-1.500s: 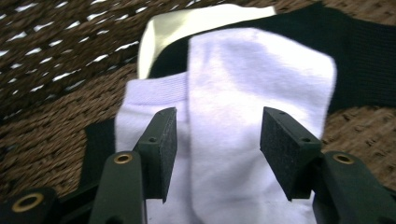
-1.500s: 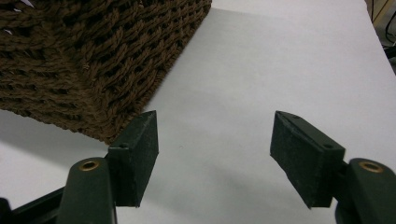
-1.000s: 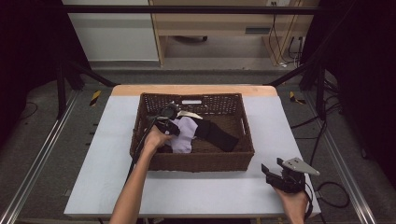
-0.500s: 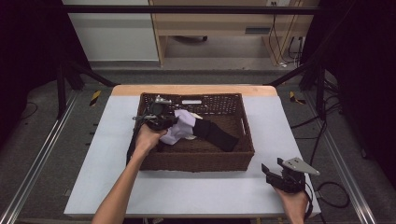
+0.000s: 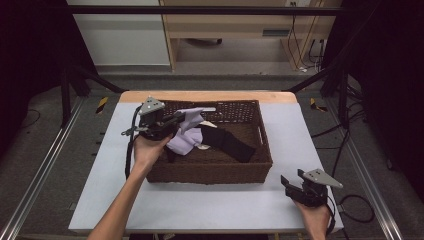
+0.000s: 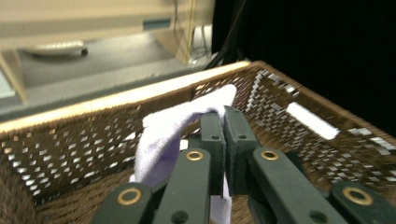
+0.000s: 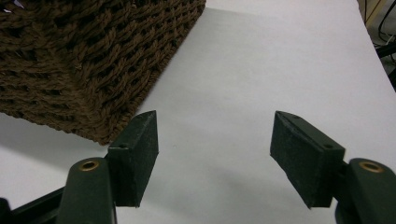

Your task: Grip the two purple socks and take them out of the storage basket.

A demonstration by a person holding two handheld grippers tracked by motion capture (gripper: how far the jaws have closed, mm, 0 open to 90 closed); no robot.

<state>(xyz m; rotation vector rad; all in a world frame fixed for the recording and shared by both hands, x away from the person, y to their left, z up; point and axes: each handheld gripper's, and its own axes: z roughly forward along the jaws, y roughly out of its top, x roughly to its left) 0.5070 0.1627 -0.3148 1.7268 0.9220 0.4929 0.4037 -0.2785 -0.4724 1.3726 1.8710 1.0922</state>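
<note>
1. High view: a white worktop (image 5: 210,207) with a pale wooden edge at its far side stands on a grey floor (image 5: 45,150), framed by dark metal rails and black curtains. A light wooden bench (image 5: 225,30) and a white cabinet sit against the far wall.
2. A rectangular basket (image 5: 210,172) of dark brown woven cord sits mid-worktop; its weave is coarse and knotted, with openwork walls and a cut handle slot in the right-hand end.
3. A black garment (image 5: 227,142) lies limp across the basket floor, running diagonally toward the right wall, just beside the lavender cloth.
4. The lavender cloth (image 5: 186,132), soft and fleecy, hangs in folds over the basket's left half, lifted off the bottom at its upper end.
5. The left gripper (image 5: 172,121) is held above the basket's left wall. In the left gripper view its fingers (image 6: 212,140) are pressed together on a fold of the lavender cloth, which bulges out to their left.
6. The right gripper (image 5: 295,184) rests at the worktop's near right corner, well apart from the cloth. In the right gripper view its fingers (image 7: 137,154) stand wide apart with nothing between them, the basket's corner just ahead.
</note>
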